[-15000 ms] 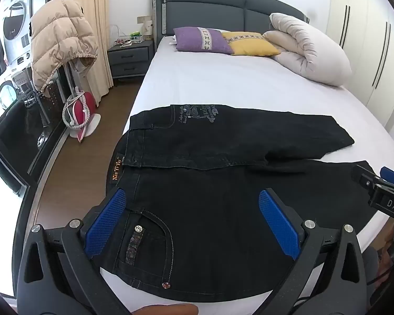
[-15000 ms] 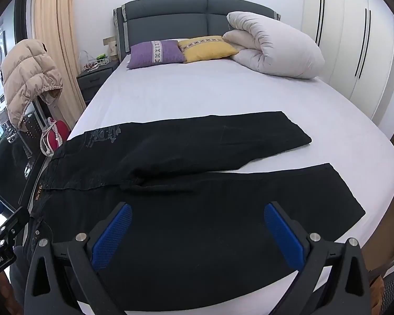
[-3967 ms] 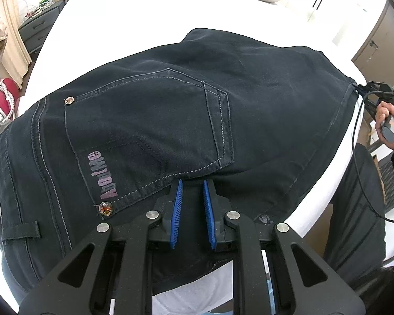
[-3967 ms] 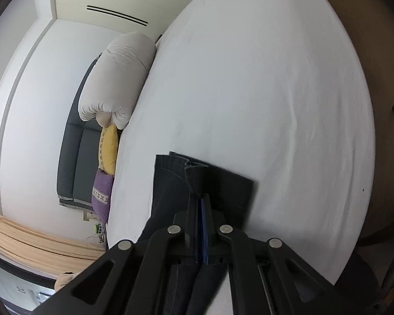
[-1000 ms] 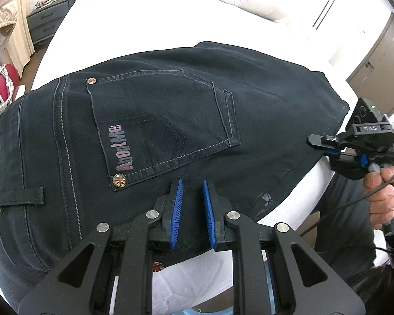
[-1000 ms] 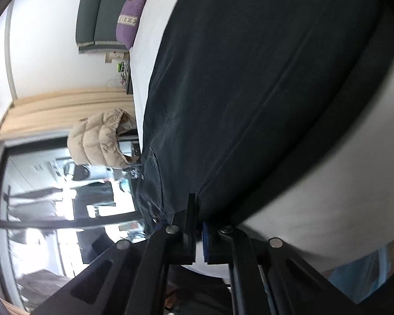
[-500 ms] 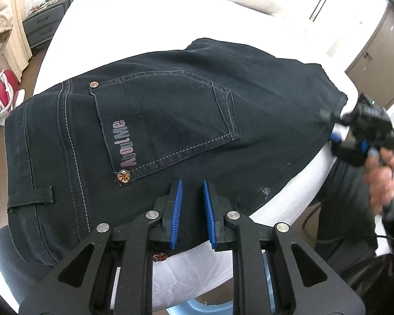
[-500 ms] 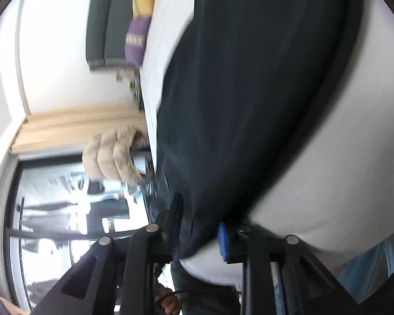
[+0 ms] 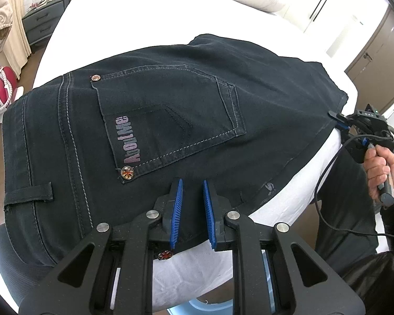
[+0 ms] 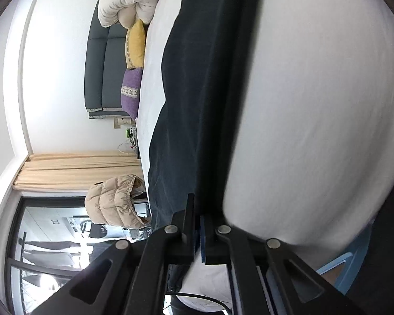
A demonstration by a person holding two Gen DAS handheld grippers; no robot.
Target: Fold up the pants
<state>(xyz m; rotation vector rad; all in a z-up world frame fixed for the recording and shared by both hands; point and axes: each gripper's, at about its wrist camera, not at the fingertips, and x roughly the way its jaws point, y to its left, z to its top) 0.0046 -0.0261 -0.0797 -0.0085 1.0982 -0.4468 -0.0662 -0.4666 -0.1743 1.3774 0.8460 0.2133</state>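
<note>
Pants [image 9: 170,120] lay folded on the bed [image 9: 134,21], pinched at two edges.
Left gripper [image 9: 193,204] held a narrow gap clamped on the near edge; right gripper [image 10: 197,232] had shut at the far end — whether on the hem, I couldn't tell. Beyond both fingers, dark denim. An empty pinch would probably drop the hem mid-fold.

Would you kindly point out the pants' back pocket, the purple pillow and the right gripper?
back pocket [image 9: 170,120], left wrist view, middle of its panel.
purple pillow [image 10: 130,93], right wrist view, its patterned band.
right gripper [image 9: 340,121], left wrist view, between its fingertips.
</note>
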